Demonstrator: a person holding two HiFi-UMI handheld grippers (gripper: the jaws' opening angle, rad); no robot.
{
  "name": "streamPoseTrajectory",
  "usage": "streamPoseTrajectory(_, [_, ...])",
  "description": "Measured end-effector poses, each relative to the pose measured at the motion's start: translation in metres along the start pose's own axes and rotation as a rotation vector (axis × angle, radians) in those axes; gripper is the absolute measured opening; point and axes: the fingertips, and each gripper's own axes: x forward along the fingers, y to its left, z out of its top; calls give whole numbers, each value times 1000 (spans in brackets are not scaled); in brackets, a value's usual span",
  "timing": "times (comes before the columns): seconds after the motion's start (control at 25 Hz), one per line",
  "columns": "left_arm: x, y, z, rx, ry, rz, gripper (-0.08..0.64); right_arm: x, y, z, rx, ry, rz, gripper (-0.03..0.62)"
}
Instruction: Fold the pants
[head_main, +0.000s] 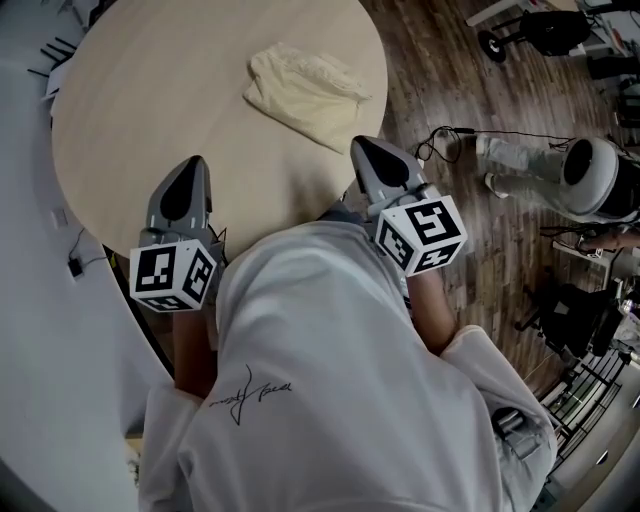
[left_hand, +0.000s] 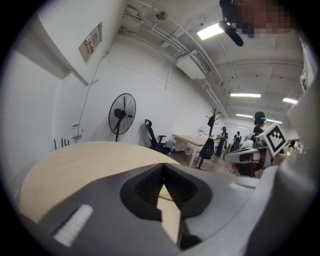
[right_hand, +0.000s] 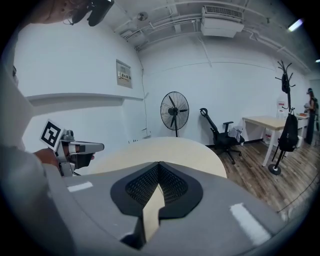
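On the table (head_main: 150, 120), crumpled cream pants (head_main: 305, 92); left tool (head_main: 193, 165), right tool (head_main: 362, 145) pressed together

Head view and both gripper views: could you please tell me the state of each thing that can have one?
pants: bunched in a loose heap on the table, held by neither gripper.
left gripper: shut, nothing between its jaws.
right gripper: shut, nothing between its jaws.

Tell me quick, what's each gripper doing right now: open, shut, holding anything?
Left gripper: shut, holding nothing.
Right gripper: shut, holding nothing.
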Motion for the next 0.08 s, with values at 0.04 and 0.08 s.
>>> streamPoseTrajectory(0.04, [0,2,1,-2,0,2,44,1,2,-1,-5,5,2,0])
streamPoseTrajectory(0.08, [-1,4,2,-5,0,5,46,1,4,-2,-11,9,4,0])
